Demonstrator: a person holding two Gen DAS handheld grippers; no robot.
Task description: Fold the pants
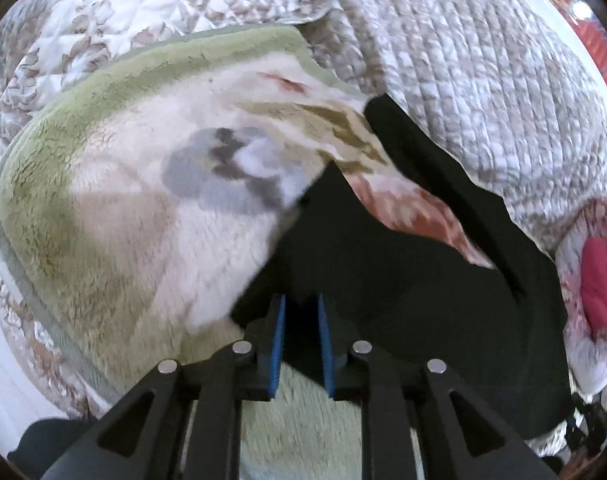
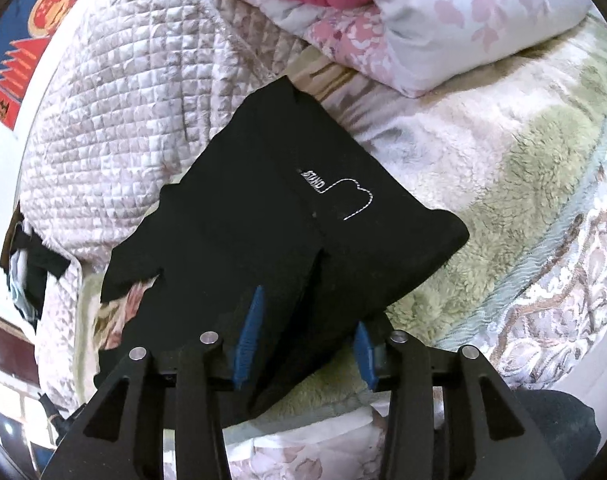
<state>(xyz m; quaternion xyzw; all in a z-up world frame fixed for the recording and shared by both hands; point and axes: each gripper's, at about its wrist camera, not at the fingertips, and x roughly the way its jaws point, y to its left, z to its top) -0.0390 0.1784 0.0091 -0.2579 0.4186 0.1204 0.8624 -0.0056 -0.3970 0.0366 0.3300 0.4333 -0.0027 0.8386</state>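
On the bed, the black pants lay folded over a fleecy cream-and-green blanket, with a quilted bedspread beyond them. From the right wrist view the right gripper stood fairly wide, its blue pads to either side of a raised fold of the black cloth, the left pad against the fabric and the right one just beside its edge; whether it truly pinched the cloth could not be told. Only this view showed the white stitched logo on the pants and the pink floral pillow past them. The left wrist view showed instead the left gripper drawn narrow, black cloth sitting between its pads, and a flap of the blanket lying across part of the pants.
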